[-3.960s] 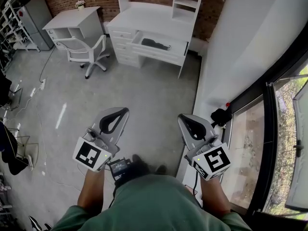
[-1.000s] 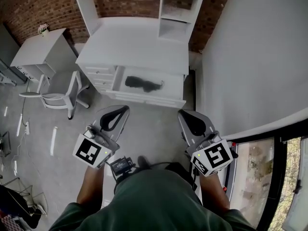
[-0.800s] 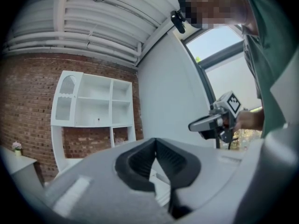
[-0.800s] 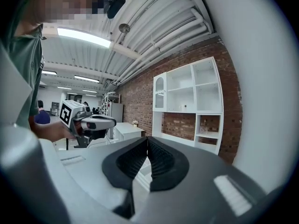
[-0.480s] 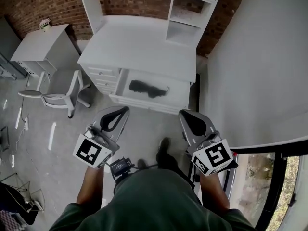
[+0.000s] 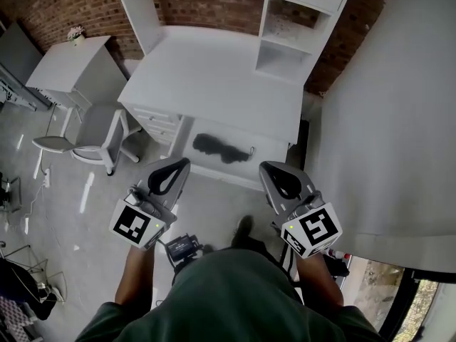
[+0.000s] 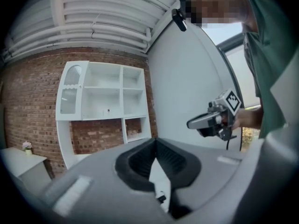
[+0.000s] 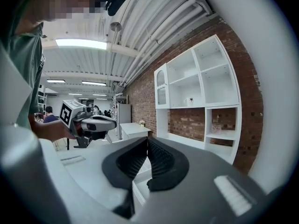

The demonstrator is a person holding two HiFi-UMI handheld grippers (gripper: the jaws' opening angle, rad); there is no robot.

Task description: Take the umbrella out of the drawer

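Lying loose in the open white drawer [image 6: 267, 152] below the white tabletop [image 6: 214, 70]: one compact black folded umbrella [image 6: 217, 147], likely light, soft fabric over a stiff core, best pinched across its thicker middle. Left tool [image 6: 178, 168] and right tool [image 6: 274, 173] both clenched, empty, short of the drawer.

Green shirt [image 6: 228, 298] — grey left gripper [image 6: 185, 163], grey right gripper [image 6: 266, 167], black-and-white marker cubes [image 6: 137, 225].
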